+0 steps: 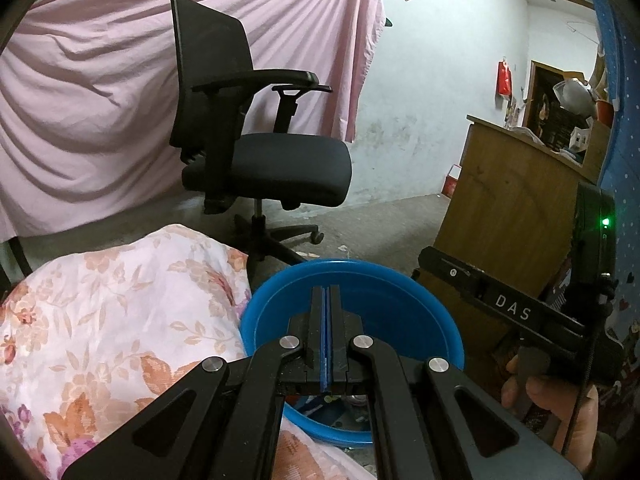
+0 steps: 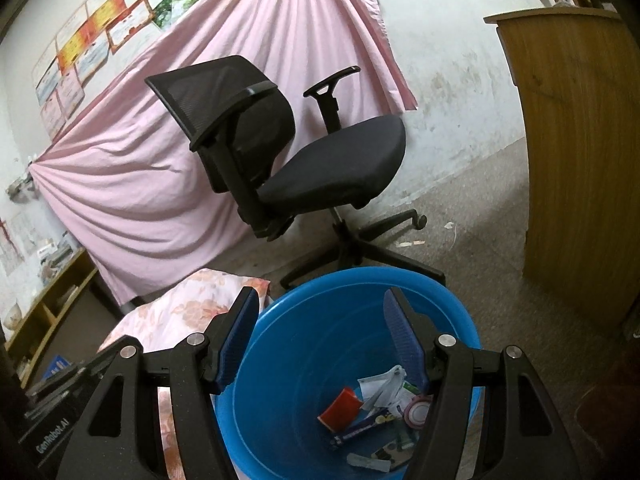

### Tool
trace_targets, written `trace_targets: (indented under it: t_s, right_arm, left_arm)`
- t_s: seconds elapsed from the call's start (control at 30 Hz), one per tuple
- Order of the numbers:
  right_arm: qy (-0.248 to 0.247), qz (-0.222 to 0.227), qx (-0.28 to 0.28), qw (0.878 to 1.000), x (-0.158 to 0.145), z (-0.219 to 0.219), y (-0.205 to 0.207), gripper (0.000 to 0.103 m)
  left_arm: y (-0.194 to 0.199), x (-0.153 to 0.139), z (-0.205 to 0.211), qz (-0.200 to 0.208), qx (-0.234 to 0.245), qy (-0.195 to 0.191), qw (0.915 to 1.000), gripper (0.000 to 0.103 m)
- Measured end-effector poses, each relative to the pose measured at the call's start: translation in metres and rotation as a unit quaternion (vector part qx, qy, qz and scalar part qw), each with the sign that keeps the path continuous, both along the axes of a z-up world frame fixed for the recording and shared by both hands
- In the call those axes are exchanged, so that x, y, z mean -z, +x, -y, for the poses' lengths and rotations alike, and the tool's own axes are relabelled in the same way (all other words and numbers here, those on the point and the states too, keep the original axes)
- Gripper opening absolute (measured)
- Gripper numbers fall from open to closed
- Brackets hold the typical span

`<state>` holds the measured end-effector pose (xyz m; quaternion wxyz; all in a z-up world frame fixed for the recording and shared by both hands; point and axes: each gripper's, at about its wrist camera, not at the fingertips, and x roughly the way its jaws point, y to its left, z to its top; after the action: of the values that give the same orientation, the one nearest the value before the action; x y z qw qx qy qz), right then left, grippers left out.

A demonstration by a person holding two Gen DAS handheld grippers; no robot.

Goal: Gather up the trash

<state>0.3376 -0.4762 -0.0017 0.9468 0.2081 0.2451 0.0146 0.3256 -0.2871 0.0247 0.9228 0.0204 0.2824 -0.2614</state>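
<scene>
**Trash lay in the blue basin, both grippers over its rim**

Trash sat in a loose heap at the bottom of the blue basin, toward five o'clock in the right wrist view. The basin, the largest of the task's things, stood on the floor beside a floral quilt at its nine o'clock, with a black office chair beyond at twelve o'clock and a wooden cabinet at two o'clock.

The right gripper hung above the basin mouth, its jaws spread wide and holding nothing. The left gripper pointed across the near rim, its jaws pressed together with no visible gap; nothing could be seen between them.

The heap was small stuff: white crumpled wrappers, a red packet, a round lid, a dark tube. It all looked light, thin and crushable, likely slippery where foil or film. A pinch on a raised fold or edge would probably hold better than on a flat face.
</scene>
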Motion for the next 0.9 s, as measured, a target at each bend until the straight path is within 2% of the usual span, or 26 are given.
trace_targets:
  t_s: [0.37,0.43,0.5,0.63,0.8,0.9]
  right_arm:
    - [-0.061,0.017,-0.001,0.998,-0.011,-0.018,-0.004,0.067]
    - [-0.069,0.023,-0.001,0.997,-0.013,-0.023,-0.005,0.074]
    - [-0.074,0.031,0.001,0.997,-0.015,-0.026,-0.007,0.081]
    - [-0.089,0.041,0.001,0.995,-0.017,-0.036,-0.011,0.087]
    - [-0.093,0.054,0.002,0.994,-0.019,-0.048,-0.019,0.100]
    - [-0.090,0.067,0.006,0.994,-0.020,-0.056,-0.024,0.103]
  left_arm:
    - [-0.009,-0.011,-0.022,0.012,-0.019,0.017,0.9996,0.000]
    - [-0.010,-0.012,-0.027,0.012,-0.025,0.023,0.9994,0.002]
    - [-0.012,-0.013,-0.034,0.012,-0.030,0.028,0.9991,0.008]
    - [-0.019,-0.016,-0.054,0.018,-0.051,0.014,0.9984,0.046]
    - [-0.025,-0.022,-0.084,0.020,-0.087,-0.009,0.9960,0.056]
    - [-0.031,-0.024,-0.104,0.017,-0.108,-0.020,0.9938,0.070]
